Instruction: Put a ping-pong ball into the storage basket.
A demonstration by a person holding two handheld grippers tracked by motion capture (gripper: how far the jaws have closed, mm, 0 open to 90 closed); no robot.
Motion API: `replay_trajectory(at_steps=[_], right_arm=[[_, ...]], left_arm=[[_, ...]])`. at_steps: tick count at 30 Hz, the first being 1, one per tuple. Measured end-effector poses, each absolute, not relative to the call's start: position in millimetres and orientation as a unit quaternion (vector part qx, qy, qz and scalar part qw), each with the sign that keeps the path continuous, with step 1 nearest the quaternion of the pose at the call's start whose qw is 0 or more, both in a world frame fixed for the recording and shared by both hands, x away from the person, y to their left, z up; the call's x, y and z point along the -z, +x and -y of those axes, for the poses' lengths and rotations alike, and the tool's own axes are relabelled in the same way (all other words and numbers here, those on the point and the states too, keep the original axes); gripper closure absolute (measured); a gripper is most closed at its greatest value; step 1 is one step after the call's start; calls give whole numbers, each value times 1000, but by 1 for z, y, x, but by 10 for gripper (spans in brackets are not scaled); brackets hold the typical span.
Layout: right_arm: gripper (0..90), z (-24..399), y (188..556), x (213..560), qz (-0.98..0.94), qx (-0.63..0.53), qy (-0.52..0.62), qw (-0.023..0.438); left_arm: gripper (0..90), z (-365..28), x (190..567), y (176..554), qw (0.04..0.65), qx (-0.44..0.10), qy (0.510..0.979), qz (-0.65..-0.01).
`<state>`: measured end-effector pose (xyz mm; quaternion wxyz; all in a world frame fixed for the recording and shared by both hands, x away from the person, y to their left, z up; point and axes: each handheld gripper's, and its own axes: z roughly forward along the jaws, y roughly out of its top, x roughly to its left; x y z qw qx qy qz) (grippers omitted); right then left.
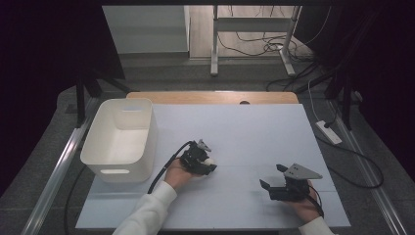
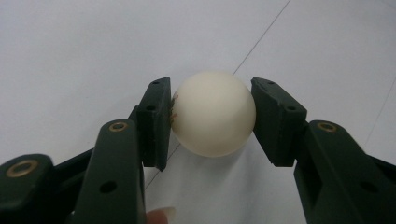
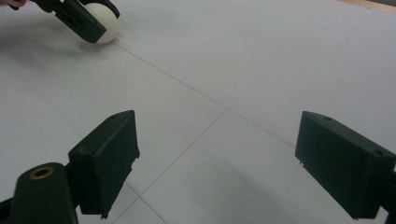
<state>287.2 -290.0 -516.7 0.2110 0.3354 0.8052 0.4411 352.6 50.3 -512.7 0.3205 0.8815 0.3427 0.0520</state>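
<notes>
- The ball rests on the white table, pinched across its widest part by the left gripper.
- Likely light, rigid, smooth; it may squirt out under an off-centre squeeze.
- The right gripper is spread, empty.

We see a table under a white sheet. A white bin sits on the sheet, left of the left gripper. A white ball lies between its jaws, well left of the right gripper.
</notes>
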Motion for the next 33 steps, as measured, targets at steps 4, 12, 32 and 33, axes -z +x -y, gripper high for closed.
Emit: replay_trajectory(at_steps=[4, 12, 32, 33], right_arm=[[132, 290, 287, 517, -805, -441, 336, 211], [132, 290, 287, 517, -805, -441, 335, 211], [133, 290, 288, 517, -807, -439, 334, 211], [133, 290, 288, 517, -807, -439, 334, 211]], left_arm=[[507, -51, 509, 350, 329, -54, 879, -341], [506, -57, 498, 344, 350, -70, 870, -342], [505, -66, 479, 335, 382, -85, 856, -337], [505, -67, 475, 333, 387, -88, 854, -336]])
